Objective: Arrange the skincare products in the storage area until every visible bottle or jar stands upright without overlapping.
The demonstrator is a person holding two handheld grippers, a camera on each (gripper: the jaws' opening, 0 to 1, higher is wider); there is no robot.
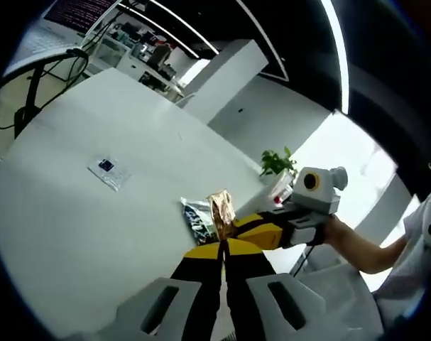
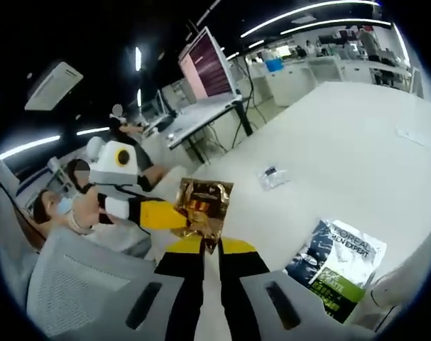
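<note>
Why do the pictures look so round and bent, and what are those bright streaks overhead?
Left gripper view: the fisheye lens bows the white table and ceiling light strips; the far right side is washed out by bright glare. Right gripper view: the same bending curves the table edge; the gold sachet glints in the light, and the L'Oreal packet print stays readable.

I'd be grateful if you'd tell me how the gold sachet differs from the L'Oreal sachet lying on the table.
The gold sachet is shiny copper-gold; the L'Oreal sachet is silver, dark and green with printed lettering. The gold sachet is held up off the table, pinched by both the left gripper and the right gripper; the L'Oreal sachet lies flat, untouched. Both are glossy foil packets.
</note>
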